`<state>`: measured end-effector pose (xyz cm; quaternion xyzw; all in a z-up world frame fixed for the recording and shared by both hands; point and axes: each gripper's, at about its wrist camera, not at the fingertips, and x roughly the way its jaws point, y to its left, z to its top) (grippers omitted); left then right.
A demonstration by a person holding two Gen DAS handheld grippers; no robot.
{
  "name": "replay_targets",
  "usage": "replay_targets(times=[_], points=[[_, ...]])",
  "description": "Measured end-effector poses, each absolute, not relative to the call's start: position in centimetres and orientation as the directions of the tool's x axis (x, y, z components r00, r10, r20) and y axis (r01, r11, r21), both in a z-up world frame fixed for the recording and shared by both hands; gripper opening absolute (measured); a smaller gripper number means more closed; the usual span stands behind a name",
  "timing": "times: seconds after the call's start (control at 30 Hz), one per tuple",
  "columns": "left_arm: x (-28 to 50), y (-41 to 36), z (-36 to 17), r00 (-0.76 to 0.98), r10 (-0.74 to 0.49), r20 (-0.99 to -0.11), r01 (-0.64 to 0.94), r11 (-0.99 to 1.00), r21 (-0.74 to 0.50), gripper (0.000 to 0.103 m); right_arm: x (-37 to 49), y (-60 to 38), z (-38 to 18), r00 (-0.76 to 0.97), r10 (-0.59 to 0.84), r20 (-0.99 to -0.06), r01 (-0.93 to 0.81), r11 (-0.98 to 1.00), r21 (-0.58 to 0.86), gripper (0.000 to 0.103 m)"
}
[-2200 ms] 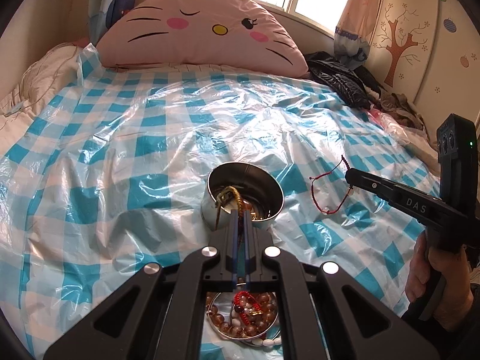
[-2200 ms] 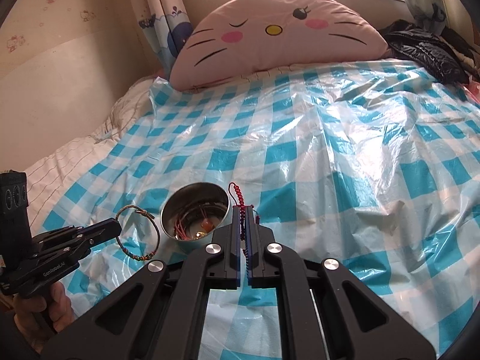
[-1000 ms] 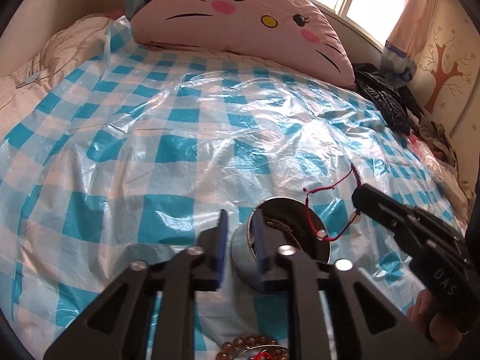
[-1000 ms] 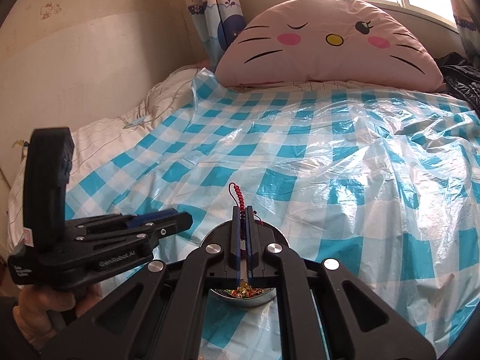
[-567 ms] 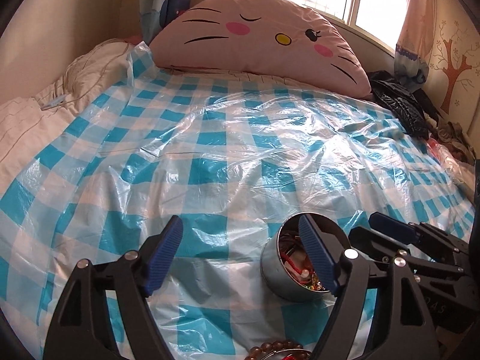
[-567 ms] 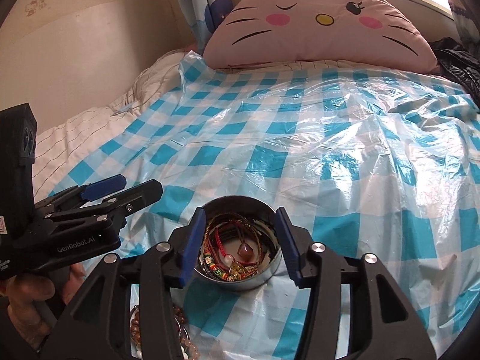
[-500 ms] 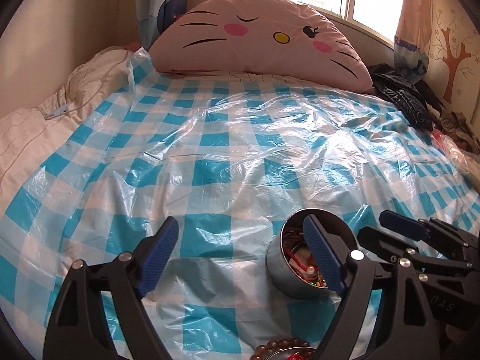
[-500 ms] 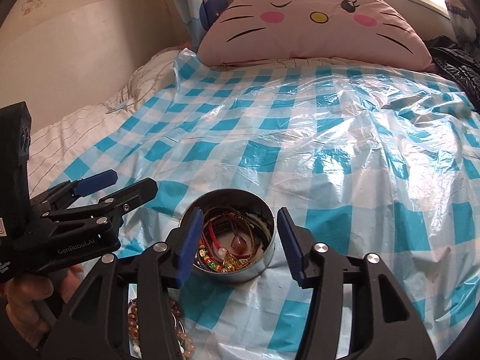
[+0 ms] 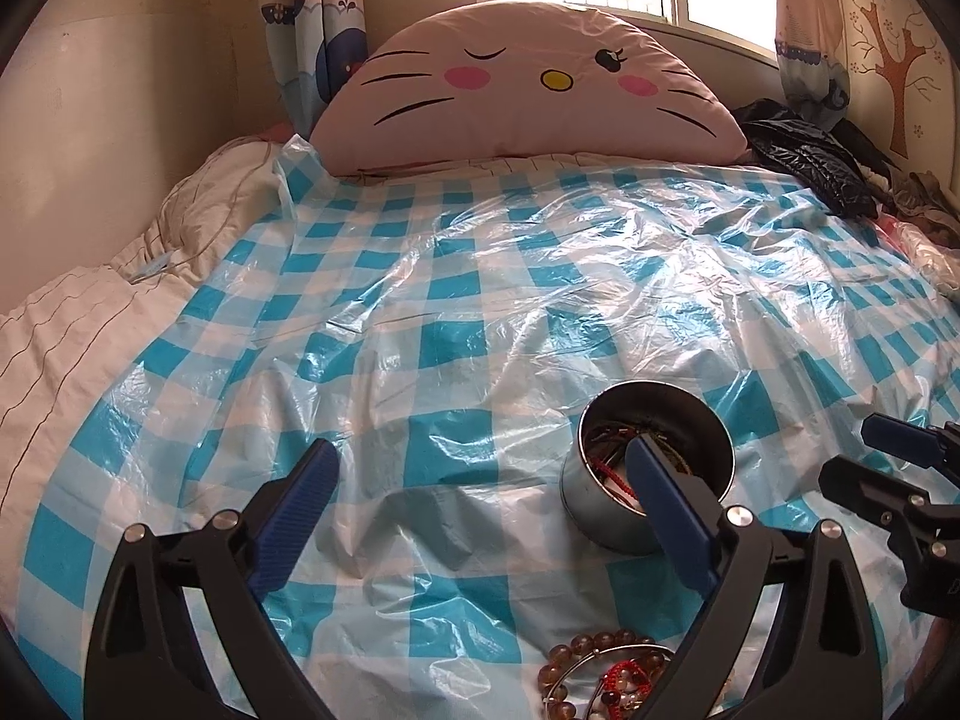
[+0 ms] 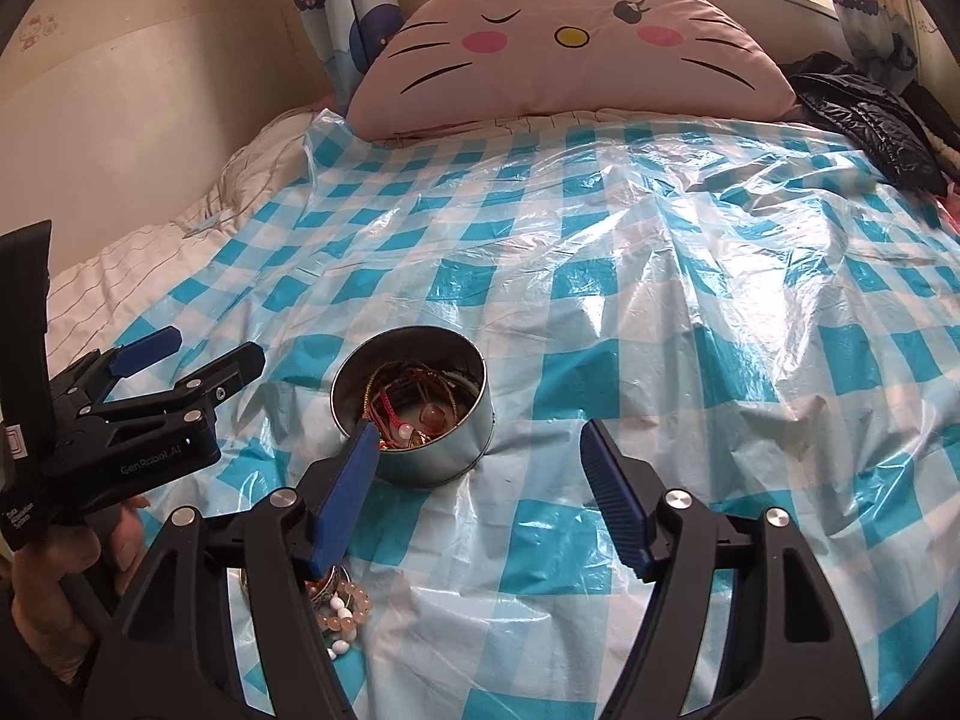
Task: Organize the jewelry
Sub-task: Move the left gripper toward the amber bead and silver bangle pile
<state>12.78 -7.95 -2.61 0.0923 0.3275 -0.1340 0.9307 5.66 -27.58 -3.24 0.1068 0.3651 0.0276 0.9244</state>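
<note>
A round metal tin (image 10: 447,459) stands on the checkered sheet, filled with red cord and bead bracelets (image 10: 414,402). My right gripper (image 10: 479,432) hovers just in front of it, jaws opening, with nothing between them. My left gripper (image 9: 477,462) is to the left of the tin (image 9: 600,519), jaws opening wide and empty; its right finger overlaps the tin's rim in the picture. Each gripper shows in the other's view: the left gripper (image 10: 210,348) and the right gripper (image 9: 855,450). Amber and red bead bracelets (image 9: 606,672) lie on a small dish close to me, partly hidden.
A blue-and-white checkered plastic sheet (image 9: 480,300) covers the bed. A pink cat-face pillow (image 9: 528,78) lies at the head. A black jacket (image 9: 810,162) sits at the far right, white bedding (image 9: 72,348) and a wall on the left. A hand (image 10: 60,570) grips the left tool.
The right gripper, shut on a red cord bracelet over the tin, has opened and the cord now lies in the tin. The left jaws spread wider. Both grippers drew back from the tin.
</note>
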Motion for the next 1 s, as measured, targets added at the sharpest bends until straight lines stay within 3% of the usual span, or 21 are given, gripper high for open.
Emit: replay_targets(times=[0.3,0.53,0.67,1.0], points=[[11.2,-7.7,-3.0,0.738,-0.187,-0.649,0.326,0.94,0.1,0.094,4.6,-27.8,-3.4,0.728,0.102,-0.678,0.06,0.976,0.21,0.072],[11.1,-6.8,-4.8,0.662,-0.19,-0.725,0.341,0.938,0.065,0.094,3.2,-29.0,-3.0,0.742,0.054,-0.668,0.137,0.964,0.23,0.079],[10.8,-7.1,-6.1,0.632,-0.152,-0.76,0.357,0.927,0.112,0.094,2.6,-30.0,-2.9,0.746,0.04,-0.665,0.175,0.951,0.253,0.082],[8.6,-11.1,-8.1,0.559,-0.18,-0.809,0.547,0.814,0.197,0.094,2.5,-30.6,-3.1,0.734,0.029,-0.678,0.208,0.941,0.265,0.084]])
